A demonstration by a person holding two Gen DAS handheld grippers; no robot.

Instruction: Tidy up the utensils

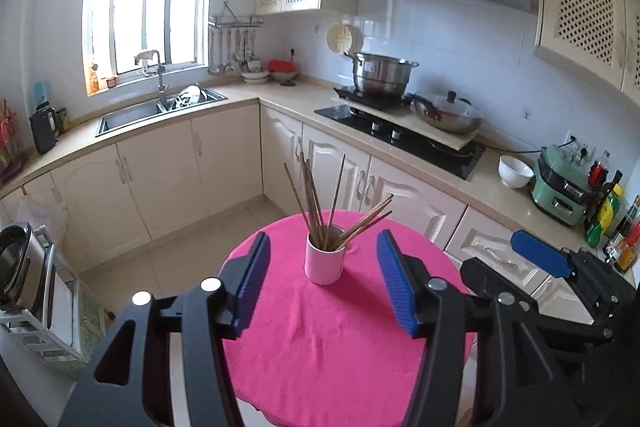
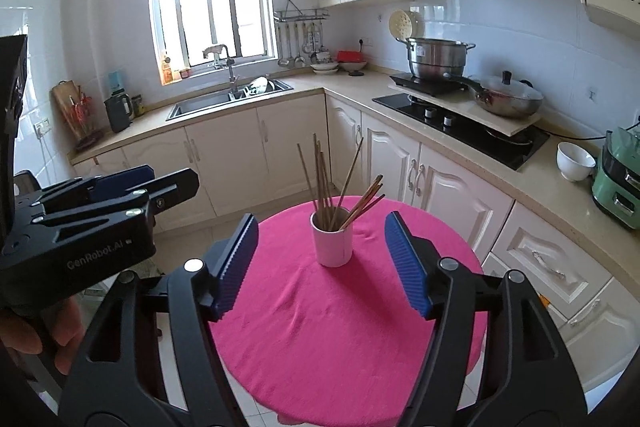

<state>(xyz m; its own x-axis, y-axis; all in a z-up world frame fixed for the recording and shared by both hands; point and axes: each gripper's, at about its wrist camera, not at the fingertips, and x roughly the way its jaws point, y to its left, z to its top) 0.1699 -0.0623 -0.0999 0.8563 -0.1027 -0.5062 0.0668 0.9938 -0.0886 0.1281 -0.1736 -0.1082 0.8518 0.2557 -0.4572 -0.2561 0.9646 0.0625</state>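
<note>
A white cup (image 1: 324,263) (image 2: 332,247) stands upright on a round table under a pink cloth (image 1: 320,347) (image 2: 320,327). Several brown chopsticks (image 1: 320,203) (image 2: 328,183) stick out of the cup, fanned apart. My left gripper (image 1: 322,237) is open, short of the cup, with nothing between its blue pads. My right gripper (image 2: 322,217) is open too, also back from the cup and empty. The two grippers hover side by side over the table's near part. In the right wrist view, a hand (image 2: 60,339) holds the left gripper's body.
Behind the table runs an L-shaped counter with cream cabinets (image 1: 224,167). On the counter are a sink (image 1: 160,111), a black hob (image 1: 400,139) with a steel pot (image 1: 380,73) and a lidded wok (image 1: 448,113), a white bowl (image 1: 514,171), a green appliance (image 1: 560,187) and bottles (image 1: 616,219). A metal rack (image 1: 32,287) stands low on the left.
</note>
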